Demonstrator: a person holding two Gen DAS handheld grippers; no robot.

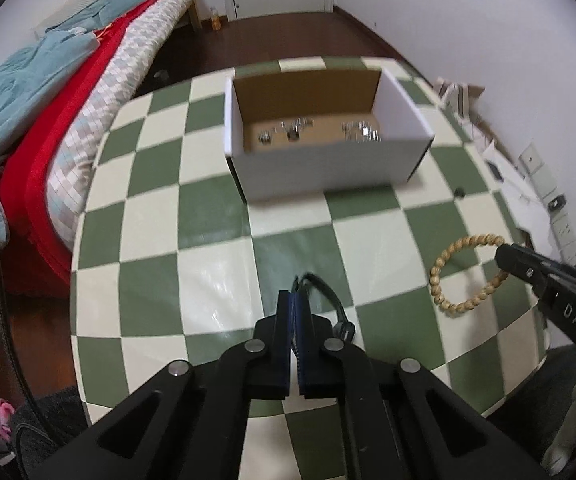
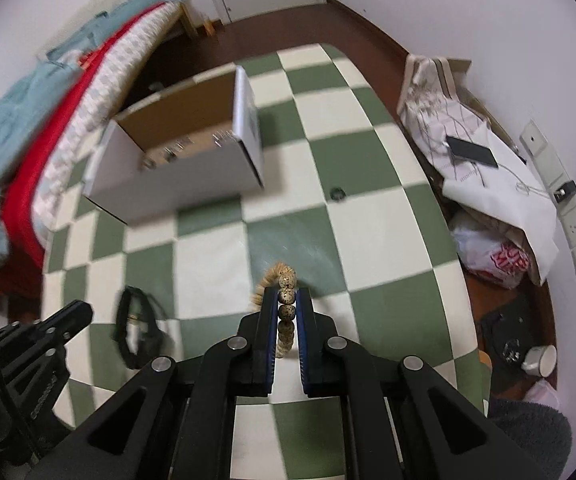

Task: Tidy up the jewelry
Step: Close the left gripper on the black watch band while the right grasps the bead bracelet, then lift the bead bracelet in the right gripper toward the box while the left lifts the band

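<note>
My left gripper (image 1: 294, 294) is shut on a black cord bracelet (image 1: 328, 292), whose loop hangs to the right of the fingers above the checkered table. My right gripper (image 2: 287, 290) is shut on a wooden bead bracelet (image 2: 286, 312), with the beads lined up between the blue pads. In the left wrist view that bead bracelet (image 1: 448, 276) dangles as a ring from the right gripper (image 1: 504, 254). The right wrist view shows the left gripper (image 2: 81, 310) with the black bracelet (image 2: 121, 340) hanging from it. Farther back stands an open white box (image 1: 320, 168) (image 2: 179, 184) with silver jewelry (image 1: 360, 130) on its brown floor.
The table wears a green-and-cream checkered cloth (image 1: 191, 240). A small dark object (image 2: 336, 193) lies on it right of the box. A bed with red and blue covers (image 1: 39, 152) runs along the left. A phone (image 2: 471, 151) rests on white fabric at the right, by wall sockets.
</note>
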